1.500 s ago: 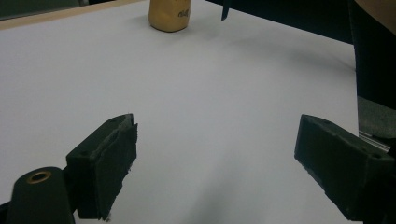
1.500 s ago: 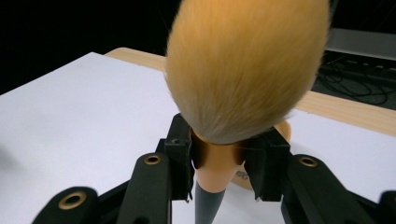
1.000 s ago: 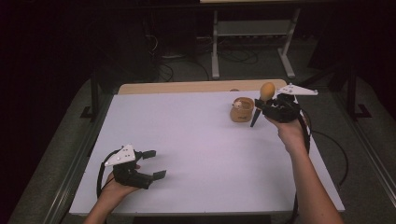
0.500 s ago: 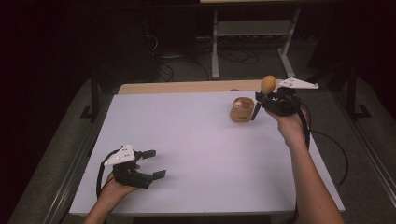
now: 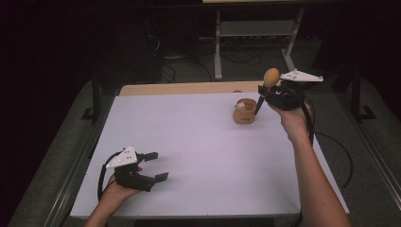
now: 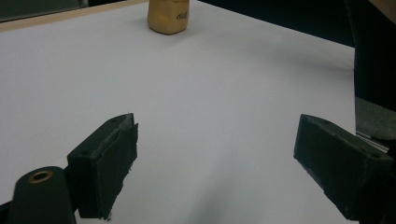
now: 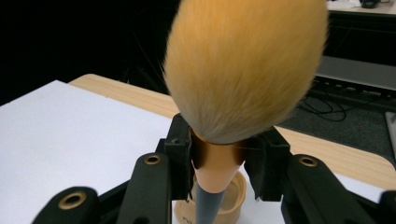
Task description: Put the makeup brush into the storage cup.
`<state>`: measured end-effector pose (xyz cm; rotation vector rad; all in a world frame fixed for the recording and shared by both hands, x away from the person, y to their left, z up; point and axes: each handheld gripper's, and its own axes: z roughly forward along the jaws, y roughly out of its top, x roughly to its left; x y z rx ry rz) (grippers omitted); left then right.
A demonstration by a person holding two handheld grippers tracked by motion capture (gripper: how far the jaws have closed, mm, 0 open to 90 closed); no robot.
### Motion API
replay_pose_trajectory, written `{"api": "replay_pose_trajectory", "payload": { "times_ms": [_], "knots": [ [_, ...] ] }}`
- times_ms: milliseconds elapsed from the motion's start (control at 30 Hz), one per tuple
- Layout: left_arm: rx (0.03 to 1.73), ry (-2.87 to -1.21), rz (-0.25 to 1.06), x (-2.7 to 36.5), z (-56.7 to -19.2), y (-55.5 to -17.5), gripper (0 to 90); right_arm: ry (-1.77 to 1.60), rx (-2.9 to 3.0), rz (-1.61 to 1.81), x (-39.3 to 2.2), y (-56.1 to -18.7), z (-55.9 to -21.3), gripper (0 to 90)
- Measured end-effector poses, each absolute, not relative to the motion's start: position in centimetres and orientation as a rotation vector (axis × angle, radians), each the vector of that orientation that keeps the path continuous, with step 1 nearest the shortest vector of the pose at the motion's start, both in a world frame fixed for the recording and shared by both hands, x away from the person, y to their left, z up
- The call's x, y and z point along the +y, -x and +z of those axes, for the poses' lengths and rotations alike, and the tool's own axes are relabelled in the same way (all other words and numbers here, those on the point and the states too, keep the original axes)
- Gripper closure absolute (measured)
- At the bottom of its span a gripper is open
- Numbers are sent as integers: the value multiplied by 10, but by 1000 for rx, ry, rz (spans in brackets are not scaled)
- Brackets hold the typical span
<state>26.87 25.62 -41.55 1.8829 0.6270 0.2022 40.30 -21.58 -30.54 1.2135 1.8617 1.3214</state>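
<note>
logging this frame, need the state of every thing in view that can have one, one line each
fluffy orange-bristled brush with grey handle: held upright, bristles up, lifted above the table, handle tip over the holder
small tan round holder: standing upright on the white table top, open at the top
right gripper: shut on the brush's collar
left gripper: jaws wide open, nothing between them, low over the near left of the table

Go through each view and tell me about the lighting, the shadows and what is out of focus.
High view: white table bright, surroundings nearly black. Left gripper view: open left claw sharp, soft shadow on the sheet, wooden cup cut off at the top edge. Right gripper view: brush in the right claw looms large, background dim.
</note>
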Motion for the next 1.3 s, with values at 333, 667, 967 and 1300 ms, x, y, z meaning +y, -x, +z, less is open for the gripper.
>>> {"api": "replay_pose_trajectory", "payload": {
  "times_ms": [333,667,967,1300],
  "knots": [
    [629,-1885,209,257,-415,-269,127,-1214,1827,1329,-214,-414,-301,637],
    [636,-1877,210,257,-414,-268,125,-1218,1834,1321,-206,-429,-309,636],
    [635,-1878,212,258,-414,-268,125,-1223,1837,1297,-200,-440,-320,636],
    [634,-1876,211,258,-414,-268,126,-1252,1860,1258,-197,-449,-331,636]
  ]
}}
